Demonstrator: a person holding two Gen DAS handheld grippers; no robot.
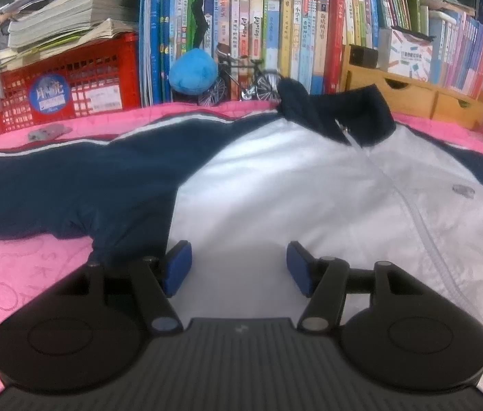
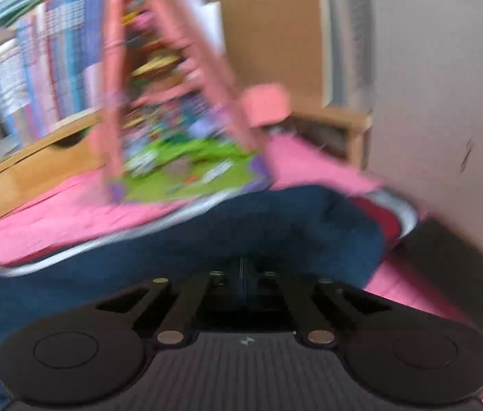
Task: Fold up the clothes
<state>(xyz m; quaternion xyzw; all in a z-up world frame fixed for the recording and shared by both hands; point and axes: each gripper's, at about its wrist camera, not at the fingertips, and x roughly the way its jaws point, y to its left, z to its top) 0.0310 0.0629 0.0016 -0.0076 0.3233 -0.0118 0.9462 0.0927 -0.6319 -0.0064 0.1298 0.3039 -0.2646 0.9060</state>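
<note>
While the jacket (image 1: 275, 185) lies spread flat on the pink blanket (image 1: 18, 274), the left gripper (image 1: 238, 267) hangs just over its white front, near the bottom edge. Its two blue pads (image 1: 179, 267) stand well apart and nothing is between them. The dark blue sleeve (image 1: 70, 185) stretches out to the left, and the dark collar (image 1: 330, 109) points toward the row of books (image 1: 275, 34). A red crate (image 1: 63, 85), a blue soft toy (image 1: 193, 72) and a tiny toy bike (image 1: 241, 82) sit behind the blanket.

The right wrist view is blurry. The right gripper (image 2: 241, 274) has its fingers pressed together, low against the other blue sleeve (image 2: 241, 233). I cannot tell if any cloth is pinched between them. A bright picture book (image 2: 179, 157) leans near a wooden drawer box (image 2: 52, 157).
</note>
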